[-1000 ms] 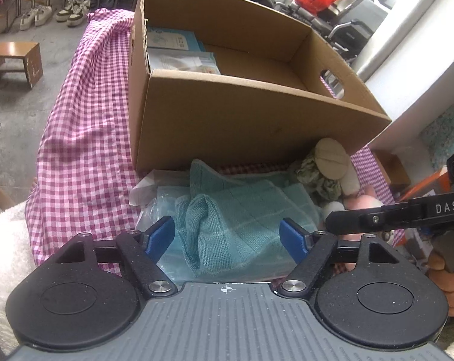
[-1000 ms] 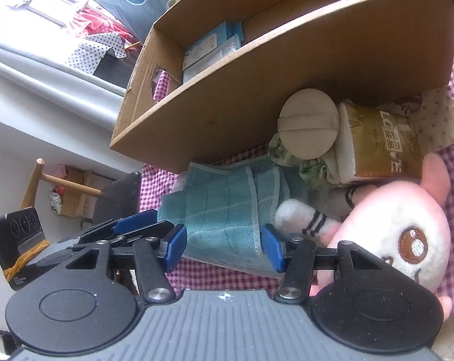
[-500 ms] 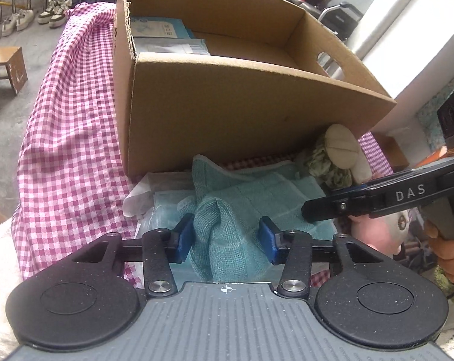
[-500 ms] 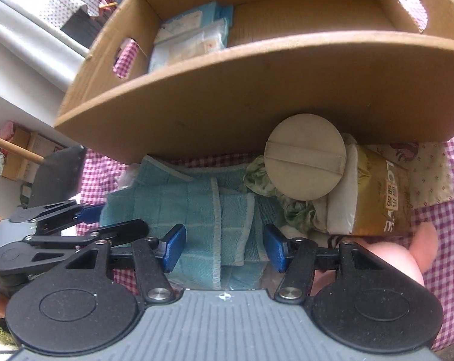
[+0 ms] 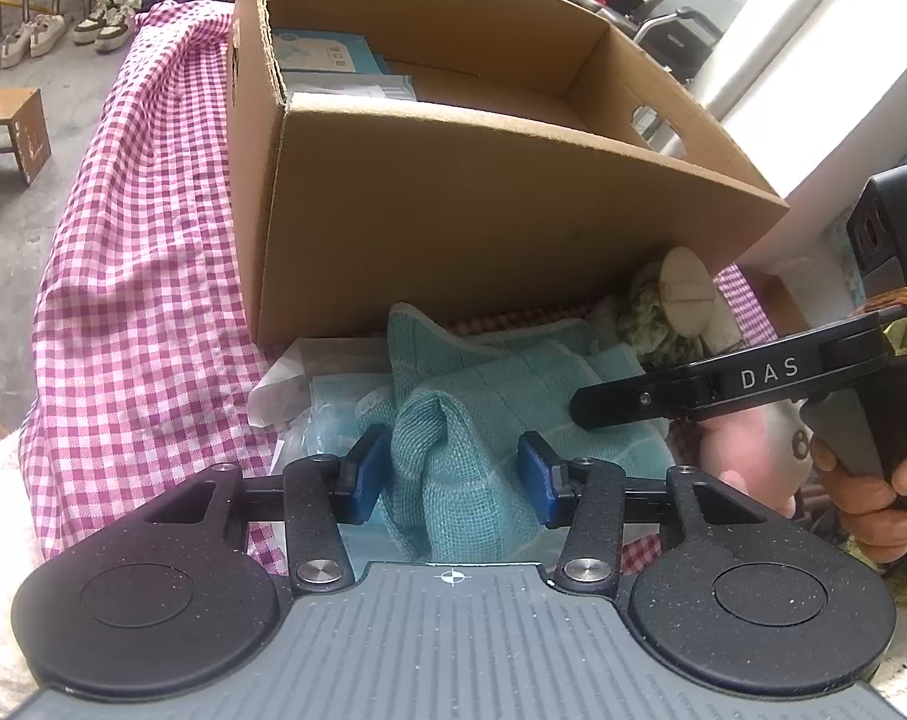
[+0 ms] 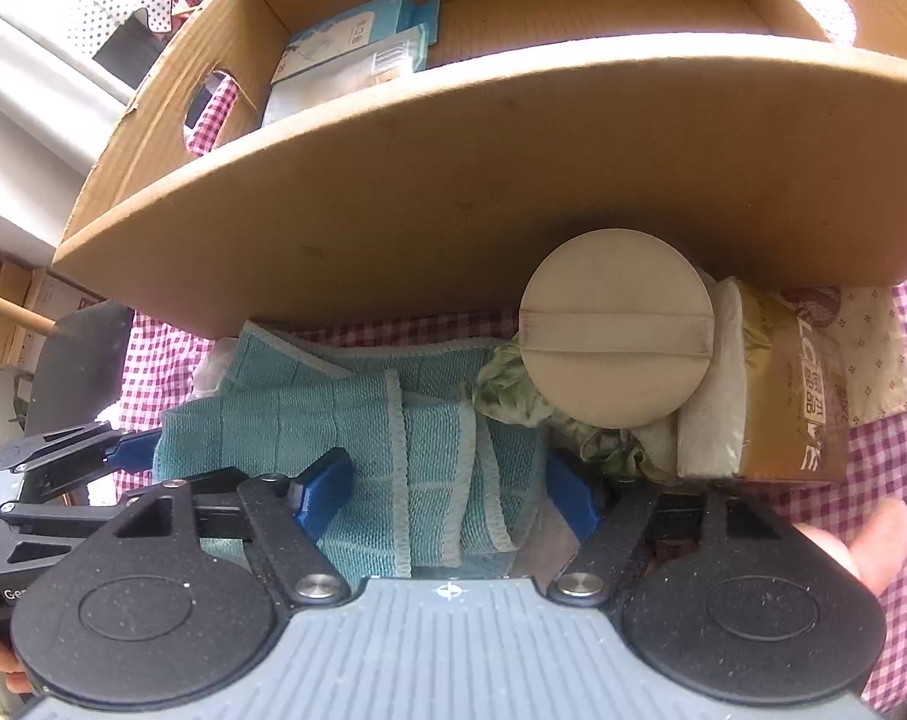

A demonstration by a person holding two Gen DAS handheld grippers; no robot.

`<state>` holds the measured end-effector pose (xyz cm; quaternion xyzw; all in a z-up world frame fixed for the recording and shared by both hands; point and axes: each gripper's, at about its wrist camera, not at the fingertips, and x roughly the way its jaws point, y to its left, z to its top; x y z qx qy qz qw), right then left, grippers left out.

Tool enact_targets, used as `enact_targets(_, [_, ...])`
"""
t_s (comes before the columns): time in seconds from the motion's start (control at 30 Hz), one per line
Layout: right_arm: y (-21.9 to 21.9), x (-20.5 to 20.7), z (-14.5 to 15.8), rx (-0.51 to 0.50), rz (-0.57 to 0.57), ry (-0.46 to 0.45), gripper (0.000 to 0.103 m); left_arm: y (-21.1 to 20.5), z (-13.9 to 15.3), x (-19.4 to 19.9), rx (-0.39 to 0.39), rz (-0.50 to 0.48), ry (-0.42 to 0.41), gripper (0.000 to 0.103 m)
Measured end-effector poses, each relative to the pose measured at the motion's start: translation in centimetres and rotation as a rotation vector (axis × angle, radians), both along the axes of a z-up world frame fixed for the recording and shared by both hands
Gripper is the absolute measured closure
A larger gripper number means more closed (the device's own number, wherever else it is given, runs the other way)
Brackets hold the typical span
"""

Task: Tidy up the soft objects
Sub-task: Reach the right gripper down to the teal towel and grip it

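Our right gripper [image 6: 447, 495] hides most of the pink plush [image 5: 747, 450]. Our left gripper [image 5: 453, 471] fingers clench the teal towel's [image 5: 453, 450] bunched fold; the right fingers are opening, straddling it loosely.

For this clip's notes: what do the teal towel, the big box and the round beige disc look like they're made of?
Teal towel: woven cotton-like cloth, matte; waffle grid, stitched hems and soft folds show.
Box: brown corrugated cardboard, matte; a raw torn edge at one corner and a cut handle hole.
Round beige disc: probably a soft padded fabric or sponge puff, matte, with a sewn band across it; exact material unclear.
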<state>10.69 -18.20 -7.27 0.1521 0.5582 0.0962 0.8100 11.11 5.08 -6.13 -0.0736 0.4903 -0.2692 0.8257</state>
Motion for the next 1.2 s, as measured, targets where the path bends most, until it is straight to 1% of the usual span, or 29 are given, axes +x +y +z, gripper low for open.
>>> enact_targets(0.1, [-0.4, -0.5, 0.3, 0.022, -0.011, -0.02, 0.041, -0.1, 0.0, -0.1, -0.001, 0.006, -0.01, 0.057])
enact_targets(0.2, [-0.7, -1.0, 0.7, 0.027, -0.028, -0.049, 0.046, -0.1, 0.0, -0.4, 0.009, 0.008, -0.025, 0.061])
enact_targets(0.33, [-0.4, -1.9, 0.9, -0.01, -0.038, -0.095, 0.047, -0.2, 0.0, -0.5, 0.018, 0.01, -0.026, 0.061])
enact_targets(0.4, [0.0, -2.3, 1.0, -0.038, -0.024, -0.119, 0.047, -0.4, 0.0, -0.5, 0.029, 0.008, -0.03, 0.061])
enact_targets(0.53, [0.2, -2.7, 0.9, -0.01, -0.001, -0.138, 0.047, -0.5, 0.0, -0.5, 0.039, 0.008, -0.035, 0.061])
enact_targets(0.7, [-0.1, -3.4, 1.5, 0.0, -0.012, -0.168, 0.047, -0.5, 0.0, -0.5, 0.043, 0.013, -0.036, 0.061])
enact_targets(0.77, [-0.4, -3.7, 1.6, 0.02, -0.01, -0.169, 0.047, -0.6, 0.0, -0.6, 0.045, 0.013, -0.04, 0.061])
enact_targets(0.8, [-0.5, -3.8, 1.5, 0.032, -0.005, -0.166, 0.047, -0.6, 0.0, -0.6, 0.045, 0.013, -0.041, 0.061])
enact_targets(0.93, [-0.3, -3.5, 1.2, 0.012, -0.004, -0.178, 0.047, -0.6, 0.0, -0.6, 0.047, 0.011, -0.044, 0.061])
enact_targets(1.13, [0.2, -2.7, 0.0, 0.038, 0.011, -0.171, 0.047, -0.6, -0.2, -0.8, 0.036, 0.018, -0.06, 0.062])
enact_targets(1.17, [0.2, -2.6, 0.0, 0.041, 0.011, -0.175, 0.049, -0.6, -0.2, -0.8, 0.035, 0.019, -0.065, 0.063])
enact_targets(1.2, [0.2, -2.6, 0.1, 0.043, 0.014, -0.18, 0.058, -0.6, -0.2, -0.8, 0.031, 0.021, -0.067, 0.064])
